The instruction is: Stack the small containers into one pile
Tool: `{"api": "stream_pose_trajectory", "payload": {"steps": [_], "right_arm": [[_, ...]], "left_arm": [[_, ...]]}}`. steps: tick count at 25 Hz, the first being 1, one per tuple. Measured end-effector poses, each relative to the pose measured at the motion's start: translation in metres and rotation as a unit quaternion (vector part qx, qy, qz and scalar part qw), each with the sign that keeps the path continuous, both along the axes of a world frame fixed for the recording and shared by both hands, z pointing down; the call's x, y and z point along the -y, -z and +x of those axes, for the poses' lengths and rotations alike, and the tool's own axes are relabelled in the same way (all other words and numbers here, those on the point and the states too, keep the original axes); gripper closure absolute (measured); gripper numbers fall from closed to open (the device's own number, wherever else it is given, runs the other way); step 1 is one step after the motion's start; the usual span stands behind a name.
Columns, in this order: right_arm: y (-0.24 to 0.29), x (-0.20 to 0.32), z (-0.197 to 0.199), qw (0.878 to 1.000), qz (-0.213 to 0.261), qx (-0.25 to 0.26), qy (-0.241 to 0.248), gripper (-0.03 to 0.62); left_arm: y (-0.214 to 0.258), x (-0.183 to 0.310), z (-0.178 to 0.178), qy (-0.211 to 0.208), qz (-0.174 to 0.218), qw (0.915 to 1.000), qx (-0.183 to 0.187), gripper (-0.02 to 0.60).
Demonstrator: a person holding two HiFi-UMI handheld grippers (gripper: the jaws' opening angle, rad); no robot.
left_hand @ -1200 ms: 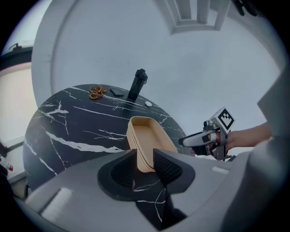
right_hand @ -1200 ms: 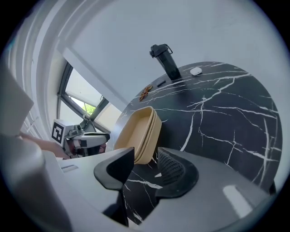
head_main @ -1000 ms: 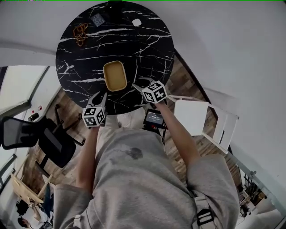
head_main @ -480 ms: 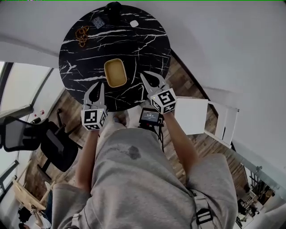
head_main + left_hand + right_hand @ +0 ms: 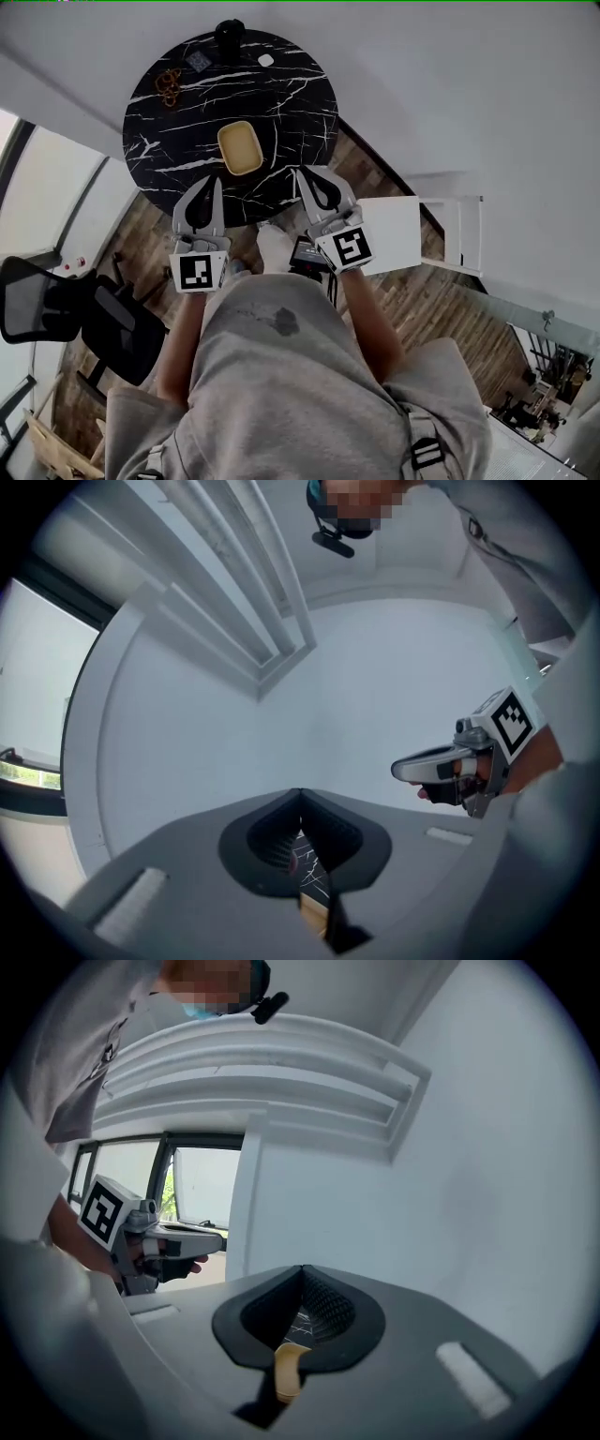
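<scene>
two grippers raised side by side in front of the chest, well clear of the tabletop, both pointing out toward the round black marbled table. left gripper with jaws just brought fully together, nothing between them. right gripper likewise closed tight and empty. yellow container alone near the middle of the table, open side up, beyond and between the two sets of tips in the head view, touched by neither; number of pieces nested inside not discernible. farther back on the table, brown beads, a patterned card, a small white piece and a dark cup at the far rim. white chair to the right, black office chair to the left.
</scene>
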State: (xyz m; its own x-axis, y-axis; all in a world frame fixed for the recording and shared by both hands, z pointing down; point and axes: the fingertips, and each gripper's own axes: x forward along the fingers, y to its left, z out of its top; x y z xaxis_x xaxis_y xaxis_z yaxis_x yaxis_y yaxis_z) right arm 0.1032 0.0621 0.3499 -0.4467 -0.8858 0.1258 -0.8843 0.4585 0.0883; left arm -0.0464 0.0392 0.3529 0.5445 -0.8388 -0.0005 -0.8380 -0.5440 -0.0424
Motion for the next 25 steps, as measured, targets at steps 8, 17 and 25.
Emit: {"api": "stream_pose_trajectory", "payload": {"steps": [8,17,25], "right_arm": [[0.068,-0.088,-0.020,0.997,0.073,0.000,-0.037,0.582],[0.065,-0.150,-0.040,0.995,0.081,-0.010,-0.050,0.582],[0.056,-0.166,-0.062,0.995,0.079,-0.010,-0.064,0.583]], "left_arm": [[0.022,-0.070,0.008,-0.060,0.005,0.9982,0.006,0.586],[0.031,-0.129,-0.006,-0.074,0.022,0.9969,0.015,0.584],[0.035,-0.150,-0.026,-0.055,0.017,0.9981,0.021,0.584]]}}
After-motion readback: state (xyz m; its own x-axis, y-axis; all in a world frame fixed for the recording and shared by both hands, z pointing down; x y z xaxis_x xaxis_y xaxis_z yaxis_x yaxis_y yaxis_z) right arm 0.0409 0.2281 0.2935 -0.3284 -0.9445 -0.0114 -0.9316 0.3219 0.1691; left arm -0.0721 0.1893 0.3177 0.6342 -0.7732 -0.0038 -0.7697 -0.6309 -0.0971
